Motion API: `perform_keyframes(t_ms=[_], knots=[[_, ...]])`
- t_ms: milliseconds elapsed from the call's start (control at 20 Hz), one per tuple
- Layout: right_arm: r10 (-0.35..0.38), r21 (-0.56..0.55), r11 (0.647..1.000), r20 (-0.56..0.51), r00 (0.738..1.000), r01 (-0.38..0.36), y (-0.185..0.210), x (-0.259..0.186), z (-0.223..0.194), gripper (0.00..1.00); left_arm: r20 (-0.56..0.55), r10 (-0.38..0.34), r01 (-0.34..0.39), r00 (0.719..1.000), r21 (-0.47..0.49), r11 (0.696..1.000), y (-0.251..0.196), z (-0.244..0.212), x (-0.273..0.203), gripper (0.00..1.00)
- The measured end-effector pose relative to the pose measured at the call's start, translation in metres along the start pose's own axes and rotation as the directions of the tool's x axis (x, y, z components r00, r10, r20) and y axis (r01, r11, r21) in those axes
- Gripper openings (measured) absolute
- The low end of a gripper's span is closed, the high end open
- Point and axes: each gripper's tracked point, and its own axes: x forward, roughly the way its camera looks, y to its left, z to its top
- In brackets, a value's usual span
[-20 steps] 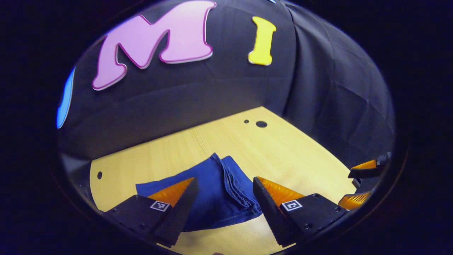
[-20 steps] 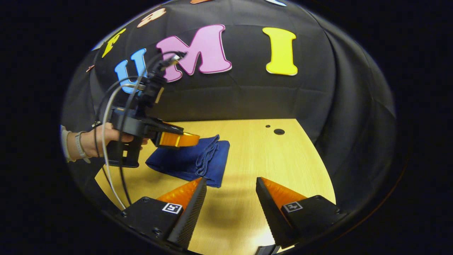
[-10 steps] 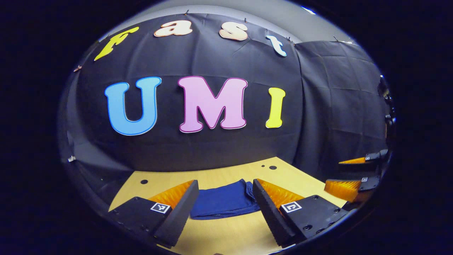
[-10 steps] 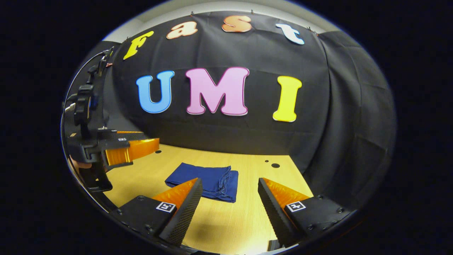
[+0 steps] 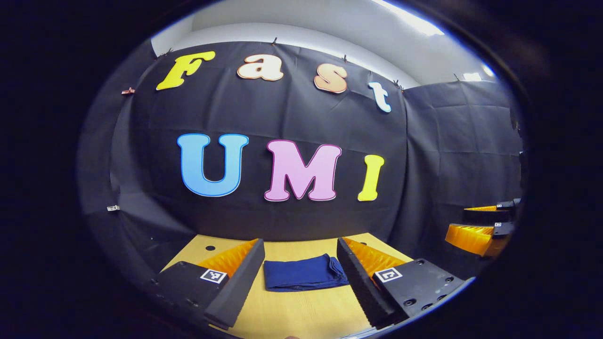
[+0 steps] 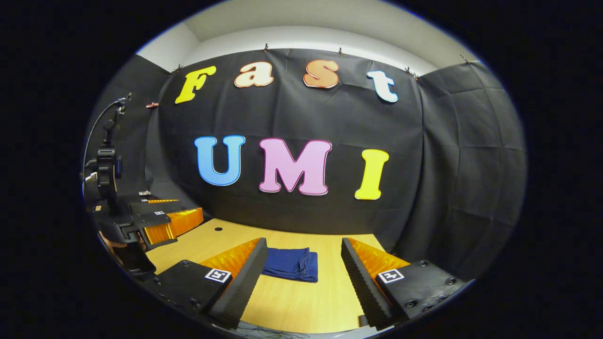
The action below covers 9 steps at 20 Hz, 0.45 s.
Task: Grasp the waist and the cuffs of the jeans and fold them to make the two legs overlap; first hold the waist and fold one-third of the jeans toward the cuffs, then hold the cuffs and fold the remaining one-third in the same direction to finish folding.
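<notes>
The dark blue jeans (image 5: 304,273) lie folded into a compact flat stack on the wooden table (image 5: 306,310), with the layered edges at the stack's right side. In the left gripper view my left gripper (image 5: 300,278) is open, drawn back from the stack, nothing between its fingers. In the right gripper view the same folded jeans (image 6: 292,263) rest ahead, and my right gripper (image 6: 304,278) is open and apart from them. The left gripper (image 6: 162,221) also appears at the left of the right gripper view, held above the table. The right gripper (image 5: 480,228) appears at the right edge of the left gripper view.
The table (image 6: 301,301) is bounded by the black cloth wall (image 6: 306,117) at the back and right. Small round holes (image 5: 210,247) sit in the tabletop near the back left. Cables rise from the left gripper's body (image 6: 106,165).
Both grippers have pulled back and tilted up from the folded jeans, which now look smaller and farther off. The jeans themselves have not moved.
</notes>
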Motion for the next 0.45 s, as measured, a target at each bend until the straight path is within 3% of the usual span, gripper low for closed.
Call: perform_keyframes(t_ms=[200, 400, 450], knots=[[-0.03, -0.007, 1.0, 0.036, 0.999, 0.031, -0.007, -0.007, 0.016, 0.96, 0.068, 0.002, -0.007, 0.998, 0.066, 0.998, 0.002, 0.022, -0.009, 0.97], [-0.042, 0.024, 0.999, 0.037, 0.998, 0.041, -0.012, -0.009, 0.018, 0.99, 0.067, -0.025, 0.022, 0.997, 0.05, 0.999, -0.014, 0.029, -0.012, 0.97], [-0.046, 0.024, 0.999, 0.04, 0.998, 0.045, -0.016, -0.009, 0.019, 0.93, 0.076, -0.036, 0.032, 0.996, 0.048, 0.998, -0.016, 0.032, -0.013, 0.97]])
